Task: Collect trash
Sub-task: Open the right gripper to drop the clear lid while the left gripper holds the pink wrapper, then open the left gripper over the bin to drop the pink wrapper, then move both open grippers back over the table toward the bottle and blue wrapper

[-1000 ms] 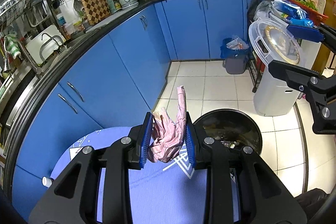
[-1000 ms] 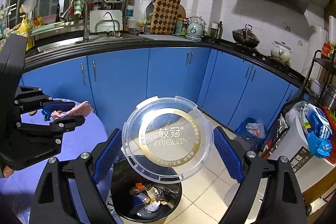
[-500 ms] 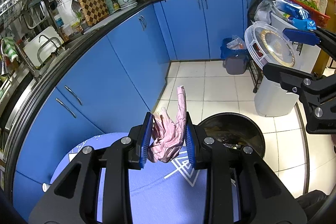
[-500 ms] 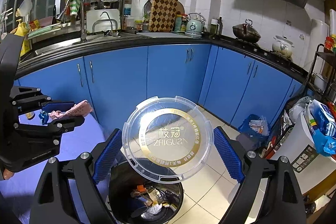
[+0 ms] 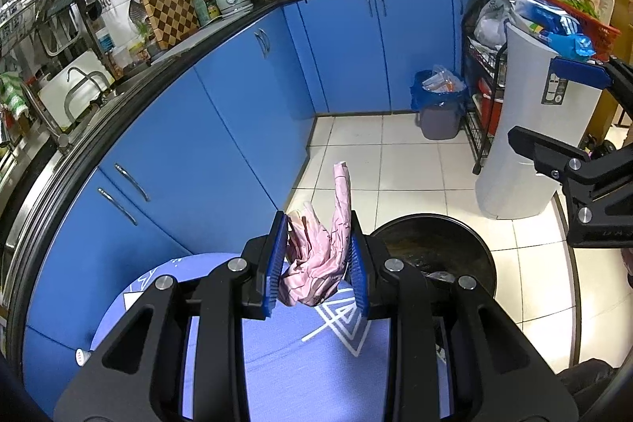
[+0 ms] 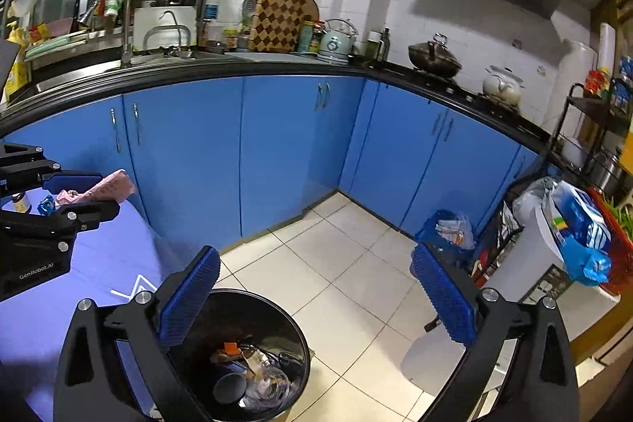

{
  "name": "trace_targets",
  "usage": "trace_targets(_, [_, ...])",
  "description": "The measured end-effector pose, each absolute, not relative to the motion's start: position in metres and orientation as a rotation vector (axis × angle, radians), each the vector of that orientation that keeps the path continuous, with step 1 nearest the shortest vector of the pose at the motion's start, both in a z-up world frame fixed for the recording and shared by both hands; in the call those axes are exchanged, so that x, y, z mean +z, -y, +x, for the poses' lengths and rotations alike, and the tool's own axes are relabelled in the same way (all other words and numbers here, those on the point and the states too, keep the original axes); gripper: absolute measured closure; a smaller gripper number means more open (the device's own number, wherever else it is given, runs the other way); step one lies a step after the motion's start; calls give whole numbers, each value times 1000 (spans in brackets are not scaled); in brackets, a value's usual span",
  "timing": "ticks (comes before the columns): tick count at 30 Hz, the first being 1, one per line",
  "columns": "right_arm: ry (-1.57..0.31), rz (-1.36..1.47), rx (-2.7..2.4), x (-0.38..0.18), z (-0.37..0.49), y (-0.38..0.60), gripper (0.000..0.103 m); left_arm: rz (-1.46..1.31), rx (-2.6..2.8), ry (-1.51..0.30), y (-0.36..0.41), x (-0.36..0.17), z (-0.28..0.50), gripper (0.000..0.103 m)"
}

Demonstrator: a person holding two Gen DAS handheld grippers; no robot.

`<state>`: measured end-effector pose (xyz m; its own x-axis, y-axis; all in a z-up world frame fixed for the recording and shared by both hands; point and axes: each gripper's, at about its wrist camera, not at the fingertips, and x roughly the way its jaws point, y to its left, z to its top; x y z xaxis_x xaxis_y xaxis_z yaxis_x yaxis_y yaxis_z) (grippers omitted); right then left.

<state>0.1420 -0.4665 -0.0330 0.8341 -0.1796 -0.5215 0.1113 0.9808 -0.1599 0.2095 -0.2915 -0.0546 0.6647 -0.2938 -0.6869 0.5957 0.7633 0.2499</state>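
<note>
Pink crumpled wrapper (image 5: 316, 260) sits clamped between the blue pads of the left tool (image 5: 316, 263), bunched low between the pads, with one long twisted tail rising past the tips; its long axis runs forward along the fingers and away from the tool. Under this tool lies a purple cloth (image 5: 277, 351) with white line patterns, covering the counter. Just ahead and to the tool's right stands the open black trash bin (image 5: 480, 256), on the tiled floor below the cloth's edge.

From the right wrist view, the right tool (image 6: 316, 297) has its pads spread wide apart with nothing between them, hovering above the bin (image 6: 292, 335), whose inside shows mixed rubbish, including a clear plastic piece. To this tool's left, the left tool (image 6: 85, 194) holds the wrapper (image 6: 107, 186) level over the cloth (image 6: 99, 263). Farther ahead run blue cabinets (image 6: 277, 153), and a small grey bin with a blue liner (image 6: 447, 230) stands beside them.
</note>
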Motion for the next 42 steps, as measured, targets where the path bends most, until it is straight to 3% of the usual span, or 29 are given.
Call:
trace_targets(18, [-578,-96,-200,-39,124,498,8,527,-593,-644,345,-48,198,67])
trace_targets(19, [-579,-95,-200,-40,123,499,8,524,-590,-645,346,-48,198,44])
trace_targets(20, [-581,-94,-202,-40,124,499,8,519,-583,-636,347,-47,197,12])
trace_targets(21, [-583,-94,-203,-41,124,498,8,504,-565,-591,344,-44,194,3])
trace_targets(33, [-583,-85,-163,-39,128,484,8,511,-530,-567,319,-40,194,3])
trace_targets(42, [-575,-142,-62,-33,144,423,8,453,-440,-582,250,-34,202,3])
